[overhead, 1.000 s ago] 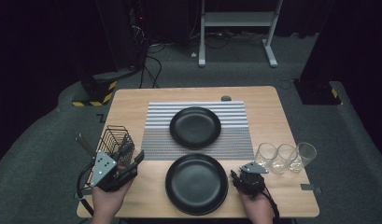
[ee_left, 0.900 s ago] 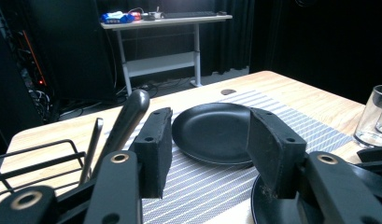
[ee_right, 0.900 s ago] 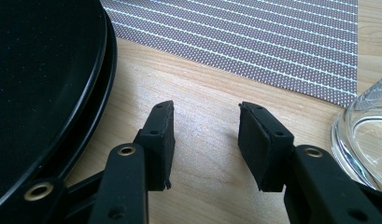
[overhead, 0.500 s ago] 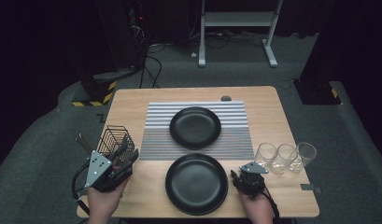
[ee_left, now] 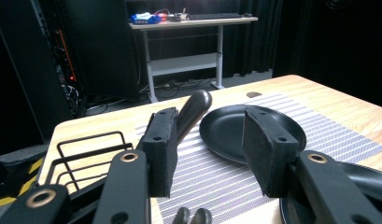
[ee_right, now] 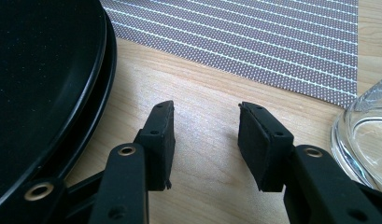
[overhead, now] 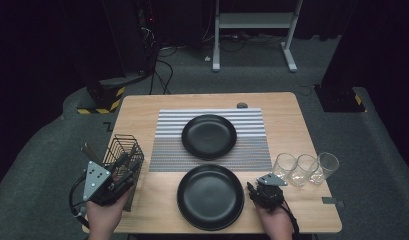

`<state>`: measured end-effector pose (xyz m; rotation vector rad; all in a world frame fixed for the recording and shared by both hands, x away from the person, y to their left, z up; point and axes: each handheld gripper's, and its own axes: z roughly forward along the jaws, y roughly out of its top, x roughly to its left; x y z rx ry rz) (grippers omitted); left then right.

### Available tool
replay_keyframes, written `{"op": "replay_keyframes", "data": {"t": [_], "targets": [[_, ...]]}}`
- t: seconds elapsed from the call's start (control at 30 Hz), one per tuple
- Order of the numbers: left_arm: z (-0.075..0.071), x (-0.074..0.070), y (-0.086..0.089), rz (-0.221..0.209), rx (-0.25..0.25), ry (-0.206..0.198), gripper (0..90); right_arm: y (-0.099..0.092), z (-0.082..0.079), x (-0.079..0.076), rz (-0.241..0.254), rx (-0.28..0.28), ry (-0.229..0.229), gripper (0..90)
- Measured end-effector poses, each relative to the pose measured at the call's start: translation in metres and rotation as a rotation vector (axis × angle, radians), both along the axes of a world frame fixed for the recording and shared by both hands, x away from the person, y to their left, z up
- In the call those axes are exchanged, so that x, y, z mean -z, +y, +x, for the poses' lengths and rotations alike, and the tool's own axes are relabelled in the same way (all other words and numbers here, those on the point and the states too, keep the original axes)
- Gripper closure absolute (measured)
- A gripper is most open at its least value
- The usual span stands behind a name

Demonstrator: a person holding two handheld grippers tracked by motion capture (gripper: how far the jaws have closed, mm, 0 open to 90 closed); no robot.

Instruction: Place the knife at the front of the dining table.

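Utensil handles (ee_left: pixel 193 109) stood in the wire caddy (overhead: pixel 123 159) at the counter's near left; the left hand-held gripper (ee_left: pixel 207 149) hovered half-open, empty, beside one. Closing off-centre might tip the caddy. The right hand-held gripper (ee_right: pixel 205 140) rested half-open, empty

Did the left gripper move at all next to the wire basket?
Yes, a little. The left gripper slid down toward the table's near edge, judged against the wire basket, which stayed put. Its jaws have just been closing, with nothing pressed between them.
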<state>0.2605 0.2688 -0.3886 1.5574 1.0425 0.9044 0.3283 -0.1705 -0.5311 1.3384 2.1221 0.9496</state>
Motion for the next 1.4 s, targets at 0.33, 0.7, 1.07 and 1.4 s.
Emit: {"op": "replay_keyframes", "data": {"t": [0.33, 0.7, 1.07, 1.4], "targets": [[0.003, -0.001, 0.006, 0.006, -0.022, 0.006, 55.4, 0.0, 0.0, 0.0, 0.0, 0.0, 0.0, 55.7], [0.004, -0.006, 0.006, 0.028, -0.045, 0.004, 53.1, 0.0, 0.0, 0.0, 0.001, 0.001, 0.0, 55.8], [0.013, -0.013, 0.0, 0.036, -0.054, 0.02, 42.9, 0.0, 0.001, 0.0, 0.001, 0.0, 0.0, 55.8], [0.023, -0.016, -0.006, 0.073, -0.066, 0.048, 40.8, 0.0, 0.001, 0.0, 0.001, -0.004, 0.0, 55.8]]}}
